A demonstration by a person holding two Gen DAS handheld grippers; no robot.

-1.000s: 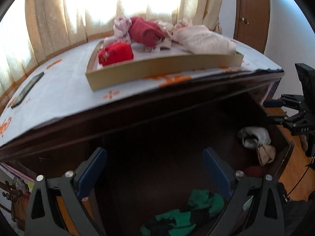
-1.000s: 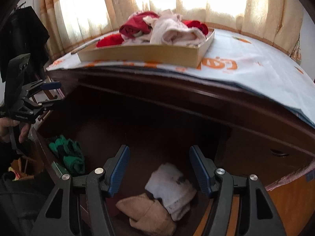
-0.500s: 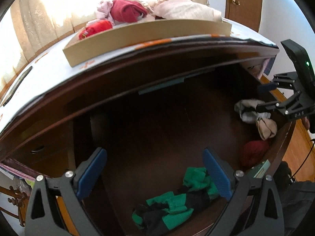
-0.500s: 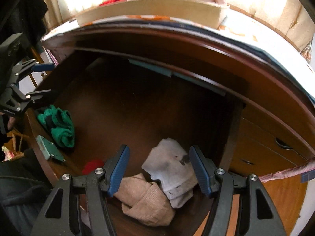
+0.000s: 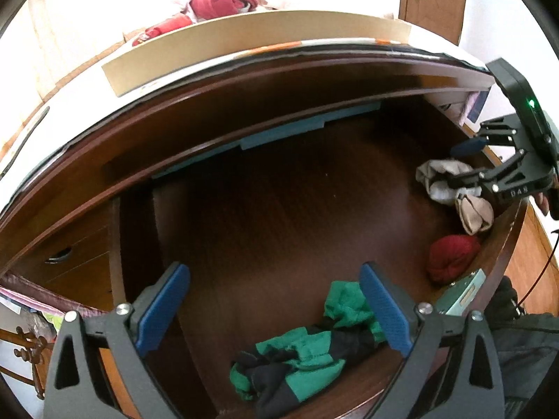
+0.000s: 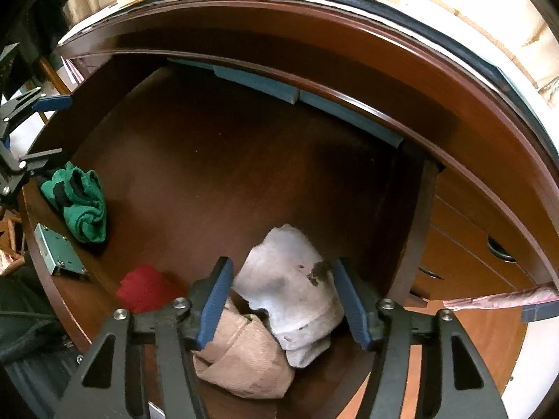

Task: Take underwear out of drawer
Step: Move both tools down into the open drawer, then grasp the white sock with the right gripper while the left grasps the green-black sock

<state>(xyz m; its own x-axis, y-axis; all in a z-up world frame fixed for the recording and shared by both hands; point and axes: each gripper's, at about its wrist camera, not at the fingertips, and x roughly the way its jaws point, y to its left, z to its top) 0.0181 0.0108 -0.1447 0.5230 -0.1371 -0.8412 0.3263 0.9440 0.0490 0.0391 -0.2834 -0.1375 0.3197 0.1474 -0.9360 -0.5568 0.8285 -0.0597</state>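
Closing jaws of the right gripper (image 6: 282,300) straddle the white underwear (image 6: 290,293) at the bottom centre of its view, narrower than a second ago, pads not visibly pressing. Beside it lie a beige piece (image 6: 241,356) and a red piece (image 6: 146,288). The left gripper (image 5: 276,309) stands wide above the green-and-black underwear (image 5: 300,356) at lower centre. Both views have dipped: the dark wooden drawer (image 5: 279,209) now fills the frames, while the cardboard tray (image 5: 244,35) of clothes on the dresser top has slid to the upper edge, bright curtains behind.
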